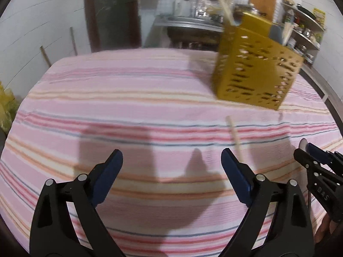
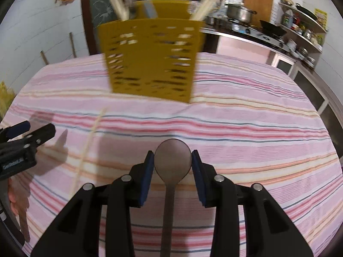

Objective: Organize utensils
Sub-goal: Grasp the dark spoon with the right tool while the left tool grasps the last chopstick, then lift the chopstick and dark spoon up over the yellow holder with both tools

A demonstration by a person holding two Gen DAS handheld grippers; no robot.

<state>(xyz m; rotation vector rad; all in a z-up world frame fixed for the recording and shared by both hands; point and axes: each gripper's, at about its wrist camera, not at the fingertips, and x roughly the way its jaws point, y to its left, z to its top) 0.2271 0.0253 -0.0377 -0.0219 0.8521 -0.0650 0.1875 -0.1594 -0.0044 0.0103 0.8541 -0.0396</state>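
Spoon [image 2: 172,162] pinched in right gripper [image 2: 172,160] (right view only); left gripper [image 1: 172,163] wide, empty.

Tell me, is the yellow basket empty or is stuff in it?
Not empty. Wooden sticks and other utensil handles poke out of the top of the yellow basket.

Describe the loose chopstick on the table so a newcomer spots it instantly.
Start at the yellow perforated holder on the striped tablecloth. Nearer than its left corner, a pale wooden chopstick lies flat. Its neighbour, the dark spoon, sits between the right gripper pads.
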